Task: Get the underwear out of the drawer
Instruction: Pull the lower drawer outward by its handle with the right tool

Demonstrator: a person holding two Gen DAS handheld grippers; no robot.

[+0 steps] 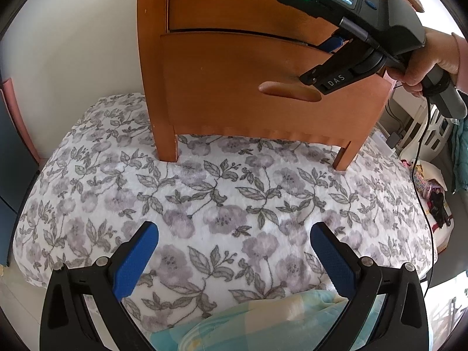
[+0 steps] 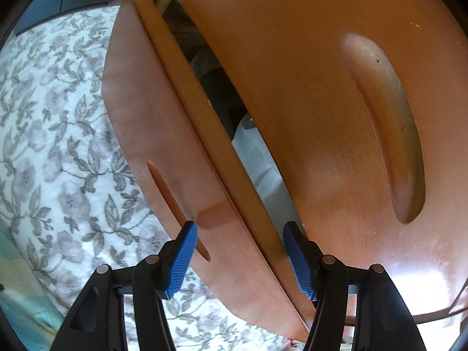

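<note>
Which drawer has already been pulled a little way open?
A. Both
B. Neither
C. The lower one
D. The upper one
C: the lower drawer juts out past the upper drawer, leaving a gap where folded clothes show, and the right gripper has its fingers on either side of that drawer's front.

I see a white floral blanket point(image 1: 222, 204) spread beneath everything, a pale blue and yellow cloth point(image 1: 263, 321) at its near edge, and a black cable point(image 1: 421, 175) hanging at the right.
</note>
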